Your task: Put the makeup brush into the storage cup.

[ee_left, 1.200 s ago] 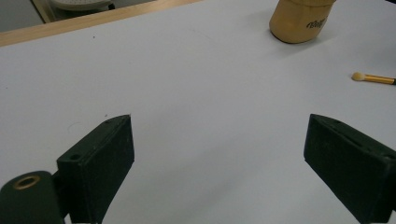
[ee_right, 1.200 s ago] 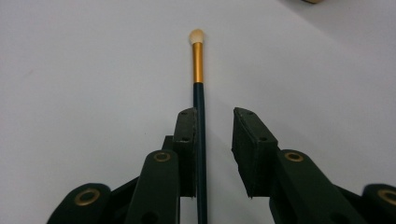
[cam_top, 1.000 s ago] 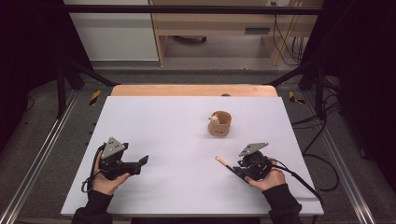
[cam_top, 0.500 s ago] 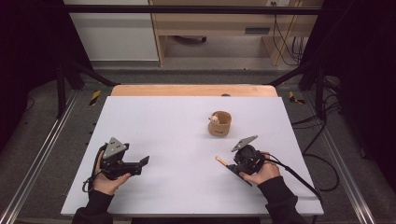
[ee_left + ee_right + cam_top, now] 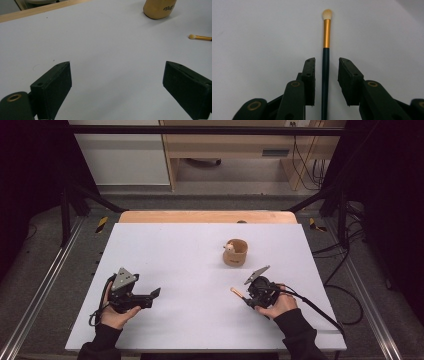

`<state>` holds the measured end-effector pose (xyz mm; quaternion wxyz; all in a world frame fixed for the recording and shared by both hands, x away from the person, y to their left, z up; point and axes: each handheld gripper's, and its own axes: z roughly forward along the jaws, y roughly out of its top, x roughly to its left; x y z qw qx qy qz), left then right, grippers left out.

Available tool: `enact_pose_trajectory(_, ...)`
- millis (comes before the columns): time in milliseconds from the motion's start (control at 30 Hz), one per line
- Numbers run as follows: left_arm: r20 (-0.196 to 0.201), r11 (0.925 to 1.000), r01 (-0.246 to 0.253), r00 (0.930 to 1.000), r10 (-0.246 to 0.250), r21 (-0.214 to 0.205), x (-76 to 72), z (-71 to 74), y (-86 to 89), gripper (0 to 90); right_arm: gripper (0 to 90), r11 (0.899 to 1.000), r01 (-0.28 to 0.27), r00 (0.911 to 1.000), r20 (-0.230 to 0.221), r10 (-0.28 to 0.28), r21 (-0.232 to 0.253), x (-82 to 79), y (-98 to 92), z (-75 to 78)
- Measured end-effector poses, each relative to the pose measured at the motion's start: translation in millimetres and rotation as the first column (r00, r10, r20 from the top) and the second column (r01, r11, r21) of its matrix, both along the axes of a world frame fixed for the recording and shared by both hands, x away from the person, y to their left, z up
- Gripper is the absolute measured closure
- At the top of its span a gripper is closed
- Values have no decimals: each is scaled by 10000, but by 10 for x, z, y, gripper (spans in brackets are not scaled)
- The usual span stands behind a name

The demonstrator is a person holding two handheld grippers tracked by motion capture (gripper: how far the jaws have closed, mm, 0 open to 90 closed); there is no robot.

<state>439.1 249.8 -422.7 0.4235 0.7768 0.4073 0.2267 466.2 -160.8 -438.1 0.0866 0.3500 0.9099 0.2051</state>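
The person's left hand (image 5: 116, 312) rests low on the white surface (image 5: 180, 250), near its front left edge. It holds the left gripper (image 5: 150, 296) flat, pointing to the right across the surface. A grey 3-cornered plate (image 5: 123, 280) sits on top of it. In the left gripper view its 2 black jaws stand far apart with nothing between them, just bare surface.

The person's right hand (image 5: 280, 304) rests near the front right of the surface. It holds the right gripper (image 5: 248, 298), which points left and is tipped so its grey plate leans up. A black cable (image 5: 320, 312) trails from it off to the right.

A thin brush (image 5: 325, 62) lies on the surface. In the right gripper view it runs straight up between the 2 jaws. The jaws are a little open, 1 on each side of the dark handle, close to it, and I see small gaps on both sides. The brush has a gold middle part and a pale soft tip (image 5: 327, 14) at the far end.

From the high view only the tip end of the brush pokes out in front of the right gripper. That view also shows a small tan cup (image 5: 235, 252) farther back, well apart from both hands, with something small and pale inside. The left gripper view shows the cup's side with dark printing on it, too small to read.
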Motion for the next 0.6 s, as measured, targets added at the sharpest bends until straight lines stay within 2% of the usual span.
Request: enact_pose_trajectory(600, 9, 10000, 13, 10000, -13, 22, -3, 0, -1, 81, 718, 9993, 26, 9991, -434, -41, -360, 58, 37, -83)
